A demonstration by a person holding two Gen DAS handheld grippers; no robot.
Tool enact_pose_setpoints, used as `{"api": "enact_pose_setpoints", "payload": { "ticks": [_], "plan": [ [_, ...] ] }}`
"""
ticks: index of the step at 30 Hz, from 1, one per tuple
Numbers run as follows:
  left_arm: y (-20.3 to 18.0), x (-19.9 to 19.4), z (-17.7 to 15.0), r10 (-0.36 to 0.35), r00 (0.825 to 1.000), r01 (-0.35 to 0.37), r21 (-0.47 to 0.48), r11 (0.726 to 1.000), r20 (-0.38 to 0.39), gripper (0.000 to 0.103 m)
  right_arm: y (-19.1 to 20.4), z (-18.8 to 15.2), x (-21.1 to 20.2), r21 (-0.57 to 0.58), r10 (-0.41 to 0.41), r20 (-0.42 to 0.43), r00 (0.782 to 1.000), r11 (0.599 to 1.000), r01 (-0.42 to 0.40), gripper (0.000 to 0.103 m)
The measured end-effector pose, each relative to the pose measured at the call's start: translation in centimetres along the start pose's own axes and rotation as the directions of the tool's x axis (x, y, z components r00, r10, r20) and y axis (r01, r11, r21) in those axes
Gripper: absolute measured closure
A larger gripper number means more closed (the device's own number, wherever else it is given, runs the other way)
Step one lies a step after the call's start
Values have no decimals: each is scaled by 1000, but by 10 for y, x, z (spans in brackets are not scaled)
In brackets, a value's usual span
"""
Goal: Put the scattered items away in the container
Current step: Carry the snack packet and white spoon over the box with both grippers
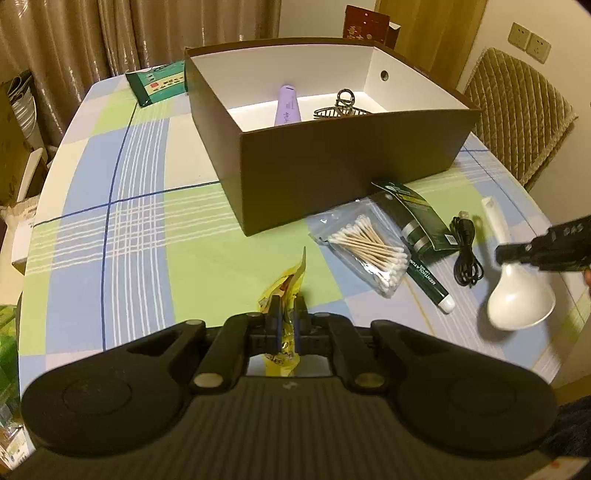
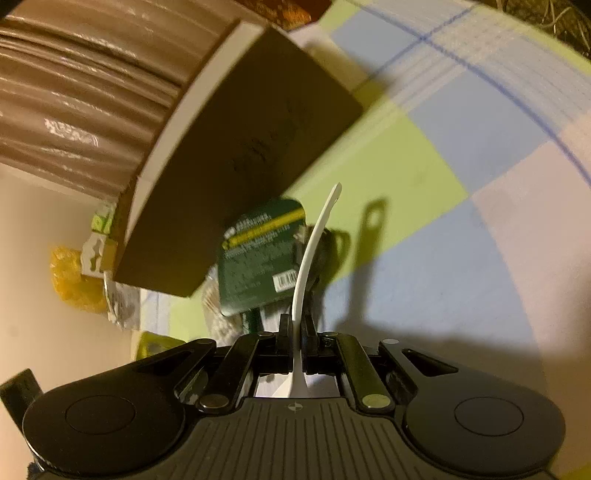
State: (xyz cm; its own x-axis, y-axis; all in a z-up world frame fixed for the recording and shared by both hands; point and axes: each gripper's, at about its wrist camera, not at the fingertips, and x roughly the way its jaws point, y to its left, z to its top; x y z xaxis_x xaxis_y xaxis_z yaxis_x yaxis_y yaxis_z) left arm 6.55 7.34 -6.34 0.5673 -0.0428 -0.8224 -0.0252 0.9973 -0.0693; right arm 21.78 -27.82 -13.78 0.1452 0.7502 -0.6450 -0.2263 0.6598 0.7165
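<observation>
A brown cardboard box (image 1: 332, 177) with a white inside stands on the checked tablecloth and holds a purple tube (image 1: 287, 107) and a metal hair claw (image 1: 341, 107). My left gripper (image 1: 287, 306) is shut on a yellow snack packet (image 1: 286, 284), low over the cloth in front of the box. Right of it lie a bag of cotton swabs (image 1: 364, 249), a green carded tube (image 1: 417, 221) and a black cable (image 1: 467, 254). My right gripper (image 2: 295, 321) is shut on the handle of a white spoon (image 2: 314, 243), whose bowl (image 1: 517, 302) shows at the table's right.
A green packet (image 1: 157, 83) lies at the back left of the table beside the box. A quilted chair (image 1: 517, 110) stands at the far right corner and a red carton (image 1: 365, 22) behind the box. Curtains hang at the back; the table's rounded edge runs along the left.
</observation>
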Motion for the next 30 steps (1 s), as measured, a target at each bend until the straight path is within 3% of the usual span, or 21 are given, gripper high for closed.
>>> {"api": "enact_pose_setpoints", "payload": {
  "ticks": [9,14,21,30],
  "plan": [
    [6,18,-3,76,994,-73,44,996,-76,85,5,3,-13,-10,-6,45,999,1000,6,103],
    [11,29,-8,97,991,-92,57,994,-87,85,5,5,-14,-18,-18,45,999,1000,19,103],
    [11,15,-7,69,997,-66,63,996,-40,85,10,10,-18,-45,-30,61,998,998,33,103],
    [-6,-16,23,36,997,-41,85,996,65,85,34,25,-26,-147,-22,95,995,989,36,103]
  ]
}}
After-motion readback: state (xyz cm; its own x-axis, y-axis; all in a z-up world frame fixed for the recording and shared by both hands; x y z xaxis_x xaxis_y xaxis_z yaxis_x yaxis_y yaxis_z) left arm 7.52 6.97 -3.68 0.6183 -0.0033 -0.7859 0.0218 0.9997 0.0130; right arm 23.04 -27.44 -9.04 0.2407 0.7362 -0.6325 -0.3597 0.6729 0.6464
